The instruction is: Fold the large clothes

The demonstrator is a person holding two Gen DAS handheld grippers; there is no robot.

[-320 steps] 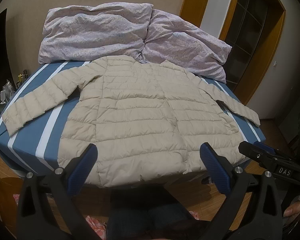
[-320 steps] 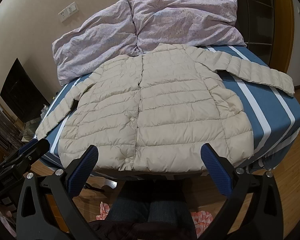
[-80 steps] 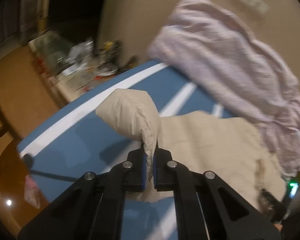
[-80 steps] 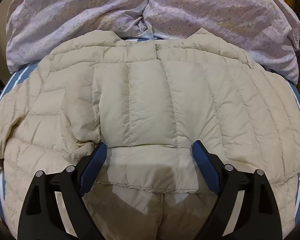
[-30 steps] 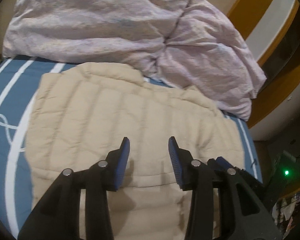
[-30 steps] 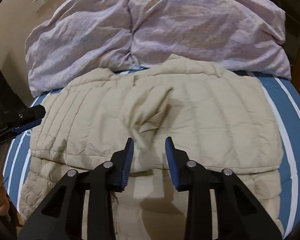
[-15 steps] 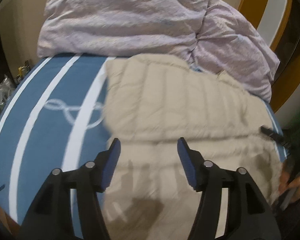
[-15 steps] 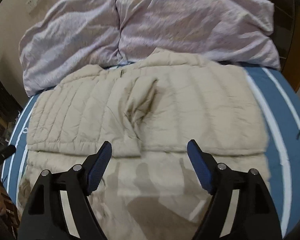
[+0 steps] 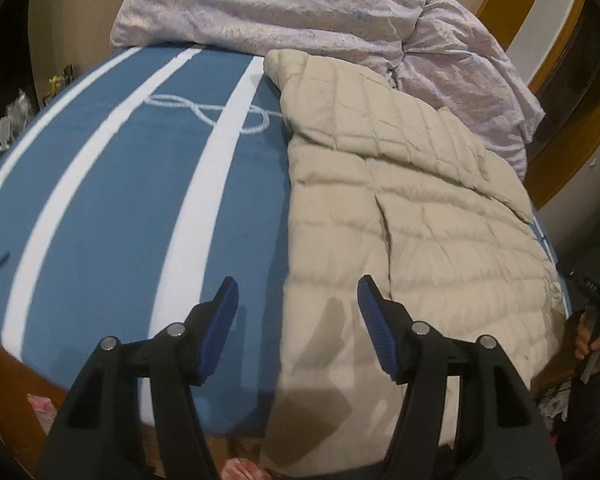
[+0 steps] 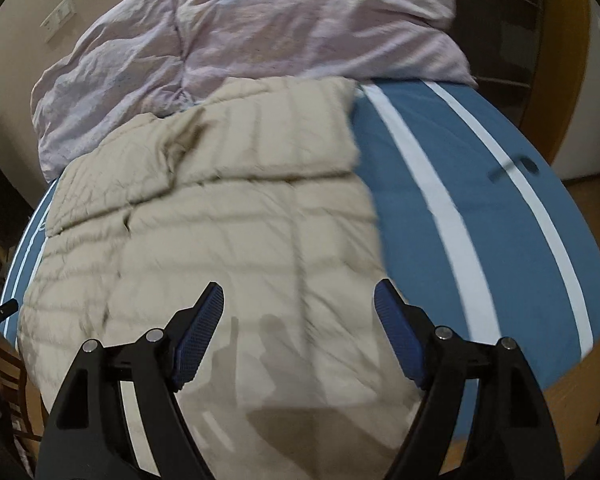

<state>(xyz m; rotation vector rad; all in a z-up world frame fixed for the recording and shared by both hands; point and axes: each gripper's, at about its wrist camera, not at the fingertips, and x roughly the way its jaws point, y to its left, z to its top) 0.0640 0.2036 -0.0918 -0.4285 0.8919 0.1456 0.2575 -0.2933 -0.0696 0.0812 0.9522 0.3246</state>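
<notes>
A beige quilted puffer jacket [image 9: 420, 220] lies on the blue striped bed [image 9: 120, 200], both sleeves folded in over its upper body. My left gripper [image 9: 296, 320] is open and empty above the jacket's lower left edge, near the hem. In the right wrist view the jacket [image 10: 228, 232] fills the left and middle, with a crumpled fold near the collar. My right gripper [image 10: 300, 328] is open and empty above the jacket's lower right part, near its right edge.
A crumpled lilac duvet [image 9: 300, 8] lies at the head of the bed, also in the right wrist view [image 10: 260, 24]. The bed sheet [image 10: 480, 220] lies bare right of the jacket. Wooden floor and door frame [image 9: 560, 120] lie beyond the bed edges.
Both grippers have pulled back toward the hem and apart, left to the jacket's left edge, right to its right edge. Both have opened wider.
</notes>
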